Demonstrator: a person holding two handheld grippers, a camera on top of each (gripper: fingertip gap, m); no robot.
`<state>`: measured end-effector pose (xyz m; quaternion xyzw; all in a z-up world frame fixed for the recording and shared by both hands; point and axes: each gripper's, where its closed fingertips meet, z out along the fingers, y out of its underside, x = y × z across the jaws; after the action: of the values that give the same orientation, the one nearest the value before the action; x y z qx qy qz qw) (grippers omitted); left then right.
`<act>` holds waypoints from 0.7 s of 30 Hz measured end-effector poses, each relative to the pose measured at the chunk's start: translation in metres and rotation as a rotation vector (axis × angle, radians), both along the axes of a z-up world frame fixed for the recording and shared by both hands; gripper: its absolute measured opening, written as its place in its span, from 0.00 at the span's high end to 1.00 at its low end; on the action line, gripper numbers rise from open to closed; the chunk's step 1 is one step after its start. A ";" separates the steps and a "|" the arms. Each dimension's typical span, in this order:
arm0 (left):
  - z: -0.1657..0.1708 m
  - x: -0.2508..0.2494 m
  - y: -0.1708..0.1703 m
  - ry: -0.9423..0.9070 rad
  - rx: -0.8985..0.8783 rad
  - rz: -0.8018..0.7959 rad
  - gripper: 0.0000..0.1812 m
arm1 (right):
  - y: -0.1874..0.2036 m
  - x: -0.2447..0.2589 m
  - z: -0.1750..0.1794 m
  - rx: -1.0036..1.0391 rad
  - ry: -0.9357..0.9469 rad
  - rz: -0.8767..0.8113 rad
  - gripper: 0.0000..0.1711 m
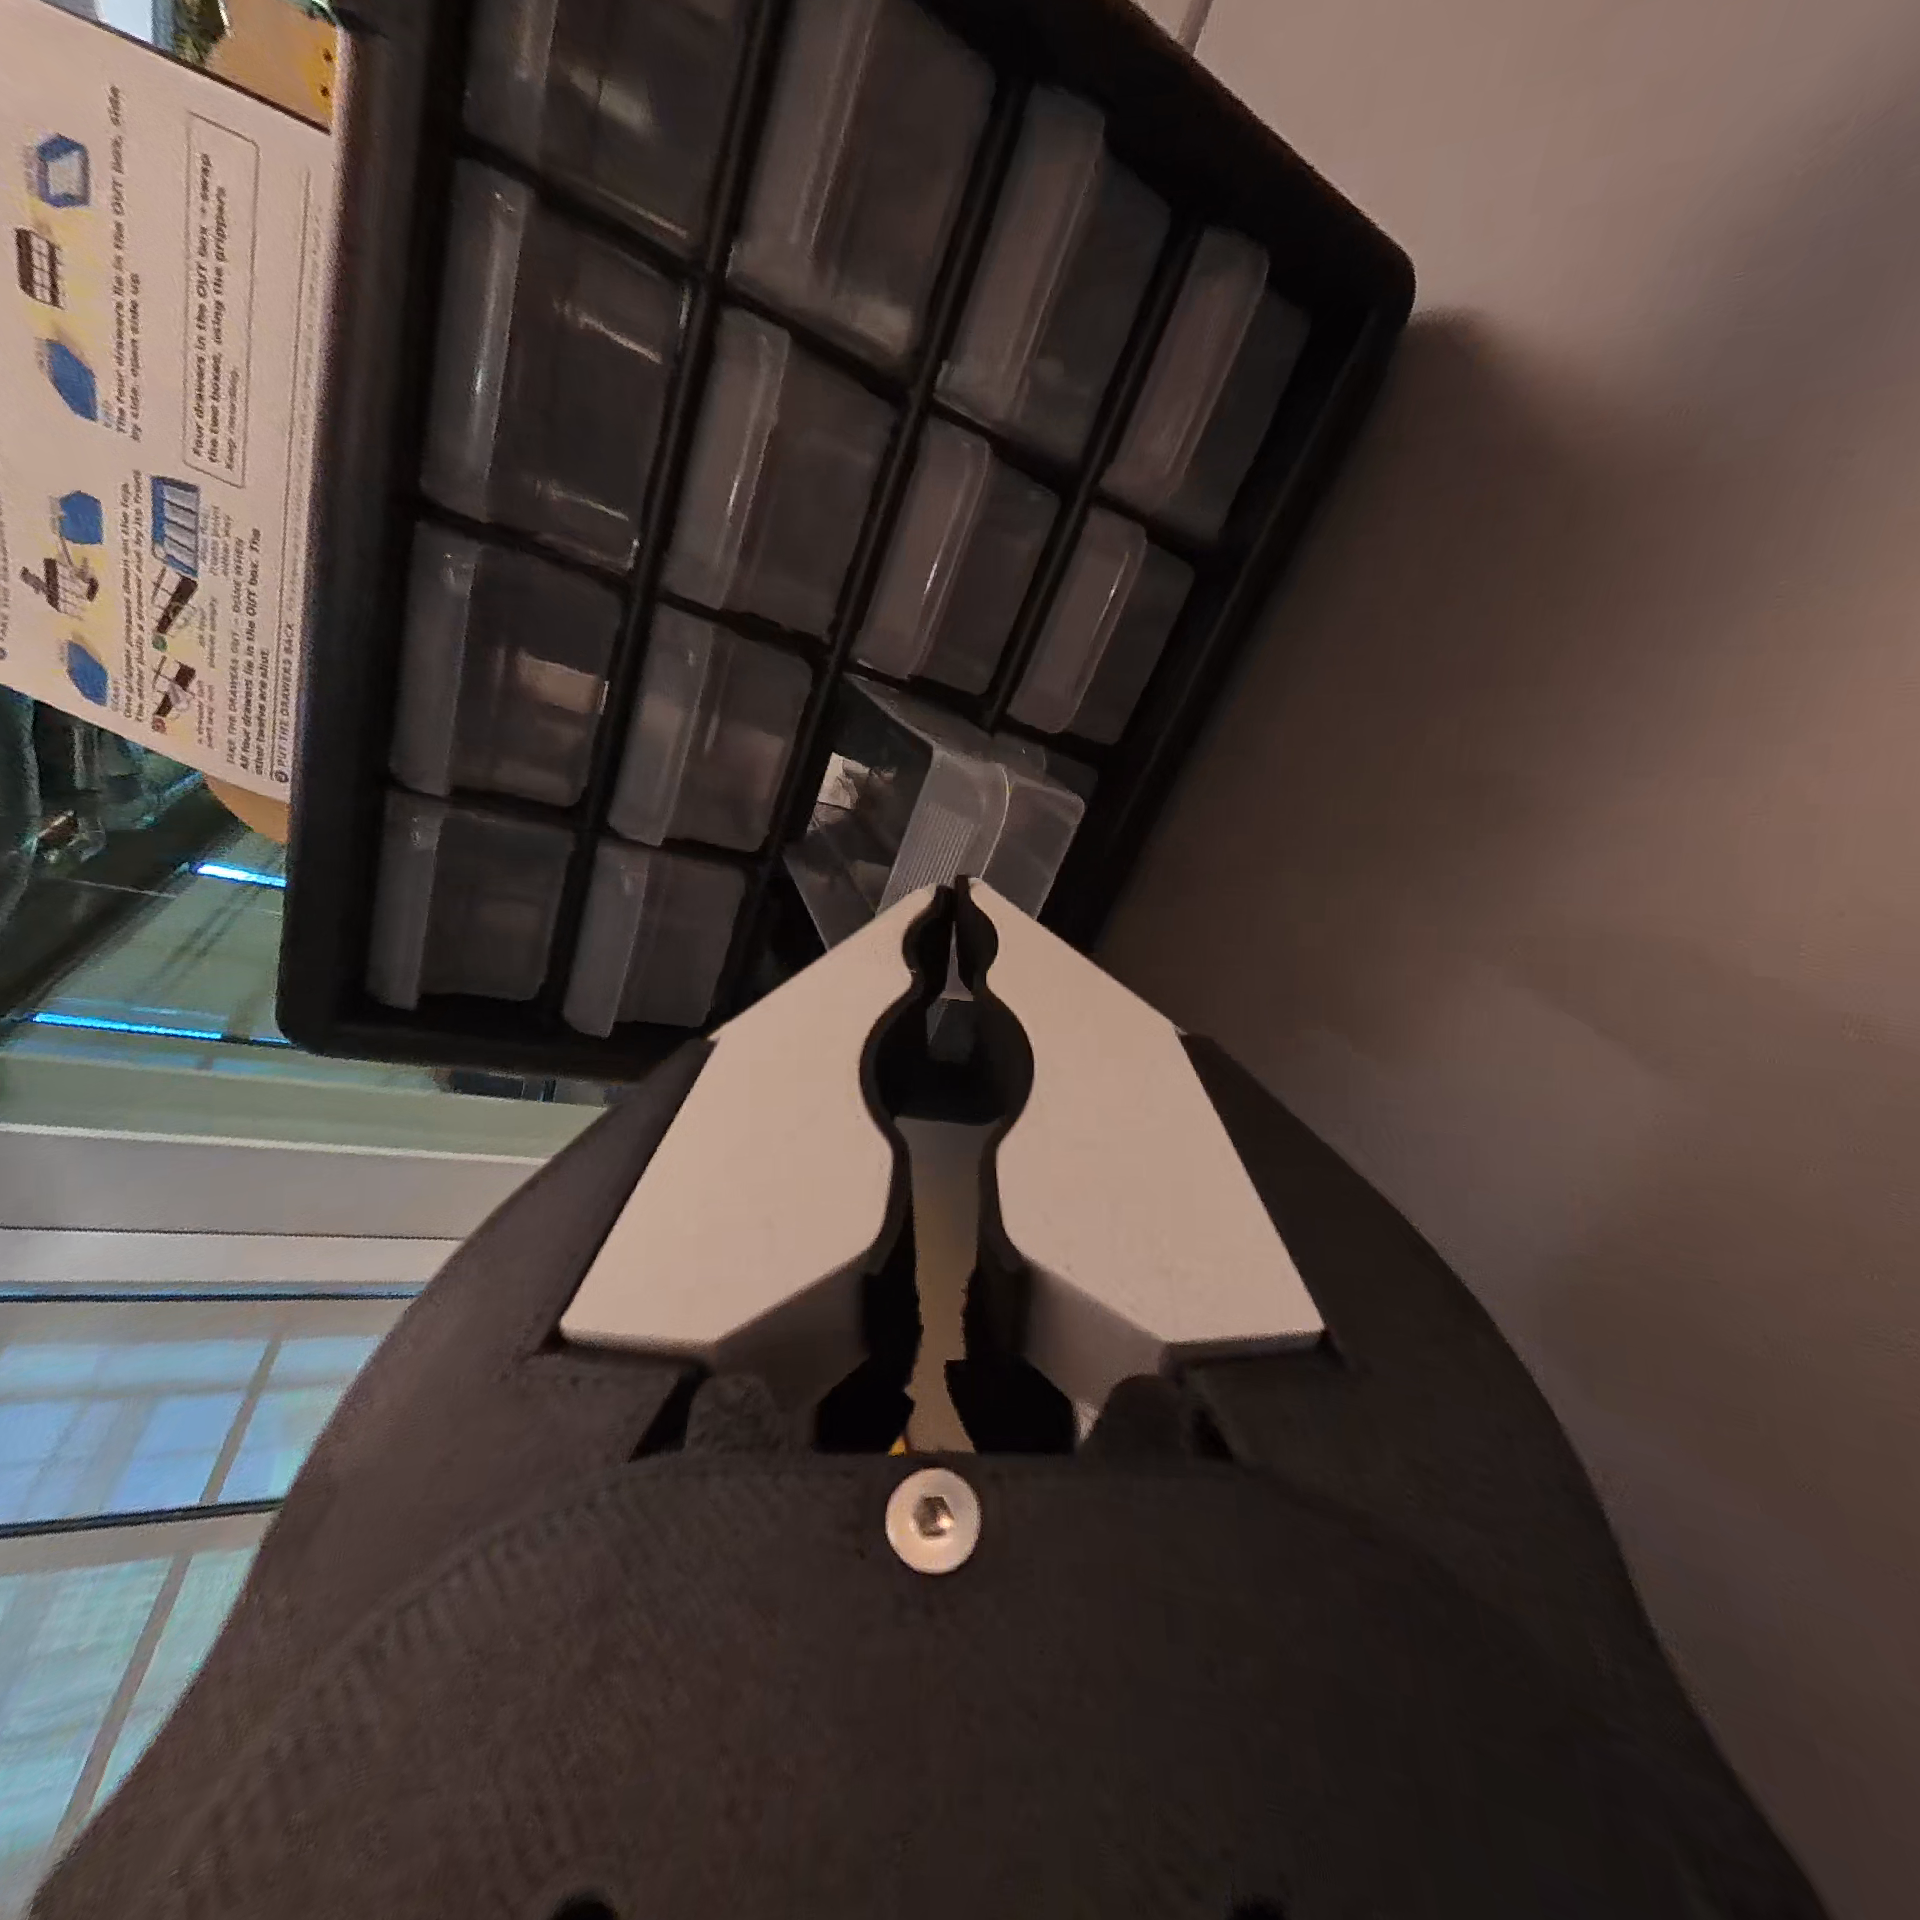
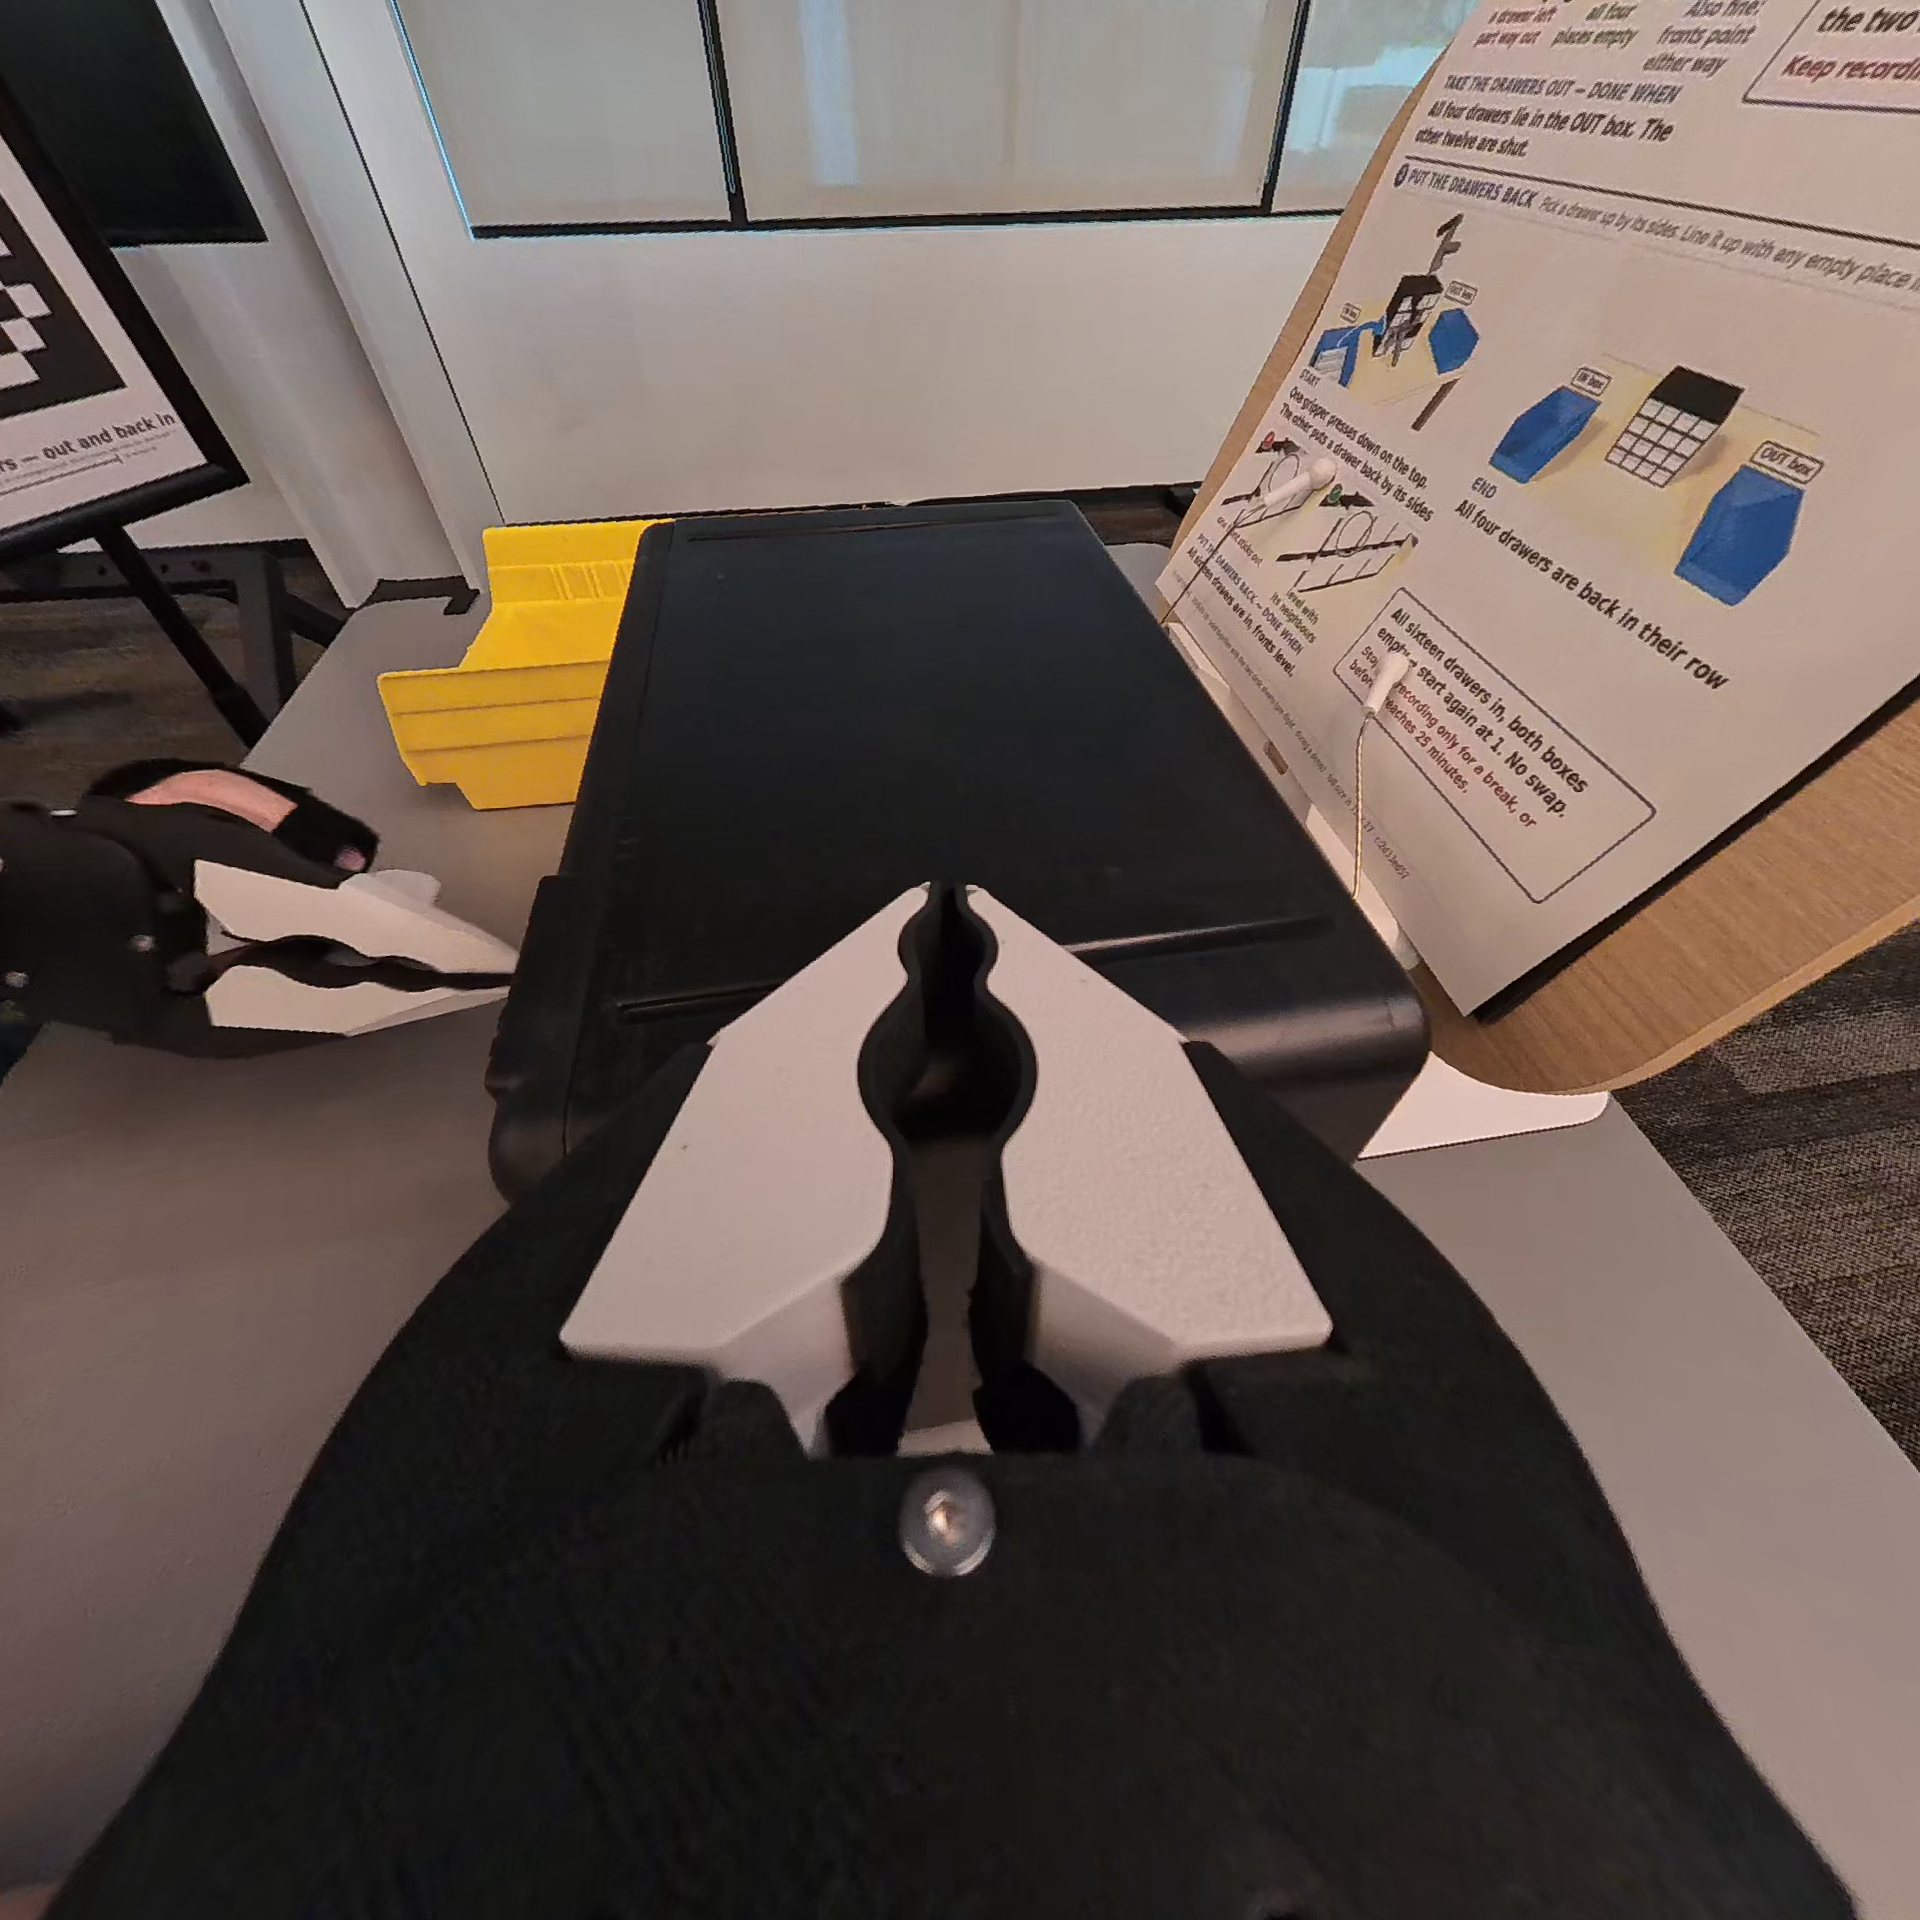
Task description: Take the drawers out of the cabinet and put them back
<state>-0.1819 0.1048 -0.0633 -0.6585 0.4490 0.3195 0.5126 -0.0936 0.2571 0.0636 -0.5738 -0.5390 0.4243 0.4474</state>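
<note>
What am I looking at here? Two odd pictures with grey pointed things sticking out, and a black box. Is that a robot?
No robot: a person holds a hand tool in each hand, each with two grey jaws and a camera looking along them. One picture comes from the left tool, the other from the right.

The left view is turned sideways. It faces the front of a black cabinet full of small clear drawers. The left gripper has its jaws pinched on the front tab of one clear drawer, which sticks partly out.

The right view looks down on the cabinet's flat top. The right gripper is closed with nothing between its jaws, over that top; whether it touches is unclear. The cabinet stands on a grey table, with a yellow bin behind and an instruction board to the right.
</note>
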 end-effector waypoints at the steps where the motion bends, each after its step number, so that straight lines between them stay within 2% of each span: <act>1: 0.000 -0.003 0.003 0.004 0.000 0.013 1.00 | 0.000 0.000 0.000 -0.002 0.002 0.002 1.00; 13: -0.010 -0.017 0.053 -0.013 -0.009 0.121 1.00 | 0.000 0.000 0.000 -0.009 0.000 0.009 1.00; 21: -0.010 -0.016 0.069 -0.160 -0.041 0.137 1.00 | 0.000 -0.001 0.000 -0.004 -0.003 0.008 1.00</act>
<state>-0.1976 0.1737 -0.0729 -0.7214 0.3670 0.2911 0.5101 -0.0941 0.2576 0.0636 -0.5731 -0.5412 0.4264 0.4436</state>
